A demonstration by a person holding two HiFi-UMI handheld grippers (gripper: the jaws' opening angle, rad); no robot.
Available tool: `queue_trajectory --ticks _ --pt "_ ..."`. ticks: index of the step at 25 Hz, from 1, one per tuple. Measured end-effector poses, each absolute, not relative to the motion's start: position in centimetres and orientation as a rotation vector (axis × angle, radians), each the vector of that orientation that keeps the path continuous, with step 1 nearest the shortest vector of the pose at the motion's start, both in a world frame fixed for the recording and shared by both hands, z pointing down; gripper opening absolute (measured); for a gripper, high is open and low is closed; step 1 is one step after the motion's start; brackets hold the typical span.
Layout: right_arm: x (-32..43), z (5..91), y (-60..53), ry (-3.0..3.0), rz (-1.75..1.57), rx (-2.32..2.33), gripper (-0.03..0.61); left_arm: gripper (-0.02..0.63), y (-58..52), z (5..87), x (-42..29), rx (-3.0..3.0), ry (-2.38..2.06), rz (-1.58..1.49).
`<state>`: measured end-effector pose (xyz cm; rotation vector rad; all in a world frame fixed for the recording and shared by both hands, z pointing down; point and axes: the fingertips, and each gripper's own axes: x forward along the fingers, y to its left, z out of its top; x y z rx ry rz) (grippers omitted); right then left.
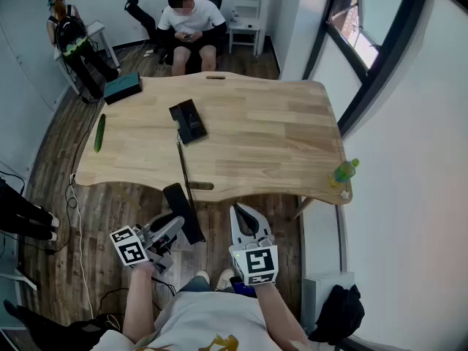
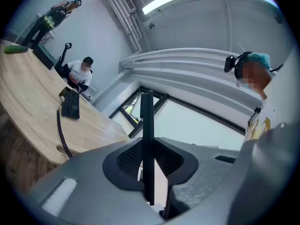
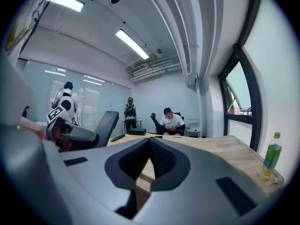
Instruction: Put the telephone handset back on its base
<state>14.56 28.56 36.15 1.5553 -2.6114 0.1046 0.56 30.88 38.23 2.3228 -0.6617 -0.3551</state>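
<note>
The black telephone base (image 1: 189,121) lies on the wooden table (image 1: 278,137), left of centre. Its coiled cord (image 1: 183,168) runs over the near edge down to the black handset (image 1: 184,212), which hangs below the table's front. My left gripper (image 1: 174,229) is shut on the handset. In the left gripper view the handset (image 2: 147,139) stands edge-on between the jaws, with the base (image 2: 71,103) far off to the left. My right gripper (image 1: 241,212) is beside it, shut and holding nothing; its jaws (image 3: 149,142) meet.
A cucumber (image 1: 99,132) and a dark box (image 1: 122,88) lie at the table's left. A green bottle (image 1: 344,171) stands at the right front corner. One person (image 1: 191,22) sits behind the table, another (image 1: 69,35) stands at the back left. A black bag (image 1: 336,313) lies on the floor.
</note>
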Motion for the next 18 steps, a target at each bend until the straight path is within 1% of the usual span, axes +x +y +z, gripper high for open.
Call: queue_trajectory --ticks 18 --pt "14.0 37.5 29.2 -2.629 0.175 1.495 0.005 0.072 31.5 37.3 -0.1 2.314 -0.647 -0.391"
